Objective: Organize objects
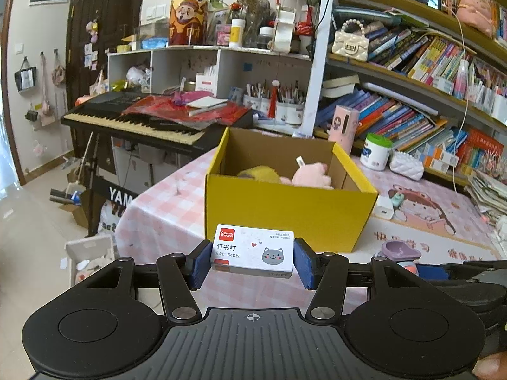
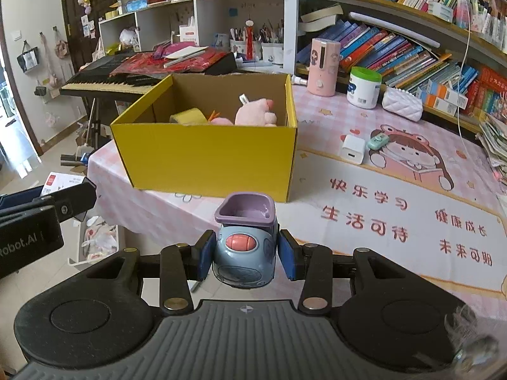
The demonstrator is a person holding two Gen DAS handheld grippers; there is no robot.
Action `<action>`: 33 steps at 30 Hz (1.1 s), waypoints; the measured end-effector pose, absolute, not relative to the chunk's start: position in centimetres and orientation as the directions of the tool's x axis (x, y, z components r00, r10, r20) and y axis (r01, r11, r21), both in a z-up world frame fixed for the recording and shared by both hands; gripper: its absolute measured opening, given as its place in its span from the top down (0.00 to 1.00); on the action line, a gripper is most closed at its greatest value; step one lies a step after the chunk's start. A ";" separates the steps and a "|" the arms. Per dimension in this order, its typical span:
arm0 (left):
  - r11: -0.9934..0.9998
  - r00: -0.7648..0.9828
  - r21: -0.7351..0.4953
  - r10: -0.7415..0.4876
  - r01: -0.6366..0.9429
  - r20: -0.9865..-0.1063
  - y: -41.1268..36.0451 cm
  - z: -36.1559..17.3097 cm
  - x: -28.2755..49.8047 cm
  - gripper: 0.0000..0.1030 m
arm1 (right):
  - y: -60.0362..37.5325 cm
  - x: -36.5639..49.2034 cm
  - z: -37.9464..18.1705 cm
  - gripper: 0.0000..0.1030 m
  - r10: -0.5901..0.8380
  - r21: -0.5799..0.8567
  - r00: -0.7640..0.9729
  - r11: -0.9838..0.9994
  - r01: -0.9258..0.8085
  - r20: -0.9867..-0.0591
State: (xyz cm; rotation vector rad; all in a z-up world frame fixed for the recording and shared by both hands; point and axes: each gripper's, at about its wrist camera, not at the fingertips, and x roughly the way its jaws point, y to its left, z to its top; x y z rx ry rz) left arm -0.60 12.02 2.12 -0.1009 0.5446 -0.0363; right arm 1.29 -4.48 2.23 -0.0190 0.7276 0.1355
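My left gripper (image 1: pixel 252 261) is shut on a white box of staples (image 1: pixel 252 253) with a cat face, held above the table's near edge in front of the yellow cardboard box (image 1: pixel 285 215). My right gripper (image 2: pixel 245 258) is shut on a grey-blue toy car (image 2: pixel 244 253) with a purple top, also in front of the yellow box (image 2: pixel 206 161). Inside the box lie a pink plush toy (image 2: pixel 256 112) and a yellow roll (image 2: pixel 187 117). The left gripper with the staples box (image 2: pixel 60 183) shows at the left of the right wrist view. The toy car (image 1: pixel 401 253) appears at the right of the left wrist view.
On the pink checked tablecloth (image 2: pixel 396 215) lie a white charger (image 2: pixel 352 150), a small mint toy (image 2: pixel 378 142), a white jar with green lid (image 2: pixel 364 87), a pink canister (image 2: pixel 323 66) and a white quilted pouch (image 2: pixel 402 103). A keyboard (image 1: pixel 136 120) and bookshelves (image 1: pixel 427 63) stand behind.
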 end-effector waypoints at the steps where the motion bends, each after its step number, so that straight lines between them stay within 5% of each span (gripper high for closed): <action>1: 0.995 0.858 -0.103 -0.061 0.009 -0.509 11.9 2.3 -0.3 0.48 | -4.5 1.6 2.3 0.61 0.120 0.032 0.742 0.991 -0.132 -0.660; 19: 0.998 0.890 -0.053 0.005 -0.033 -0.456 10.3 3.9 7.5 0.48 | -4.7 10.7 5.4 0.61 0.216 0.050 0.789 0.972 -0.230 -0.576; 33: 0.995 0.870 -0.009 0.086 -0.103 -0.486 9.4 3.1 13.9 0.48 | -4.0 18.7 4.2 0.61 0.283 0.013 0.744 0.938 -0.346 -0.606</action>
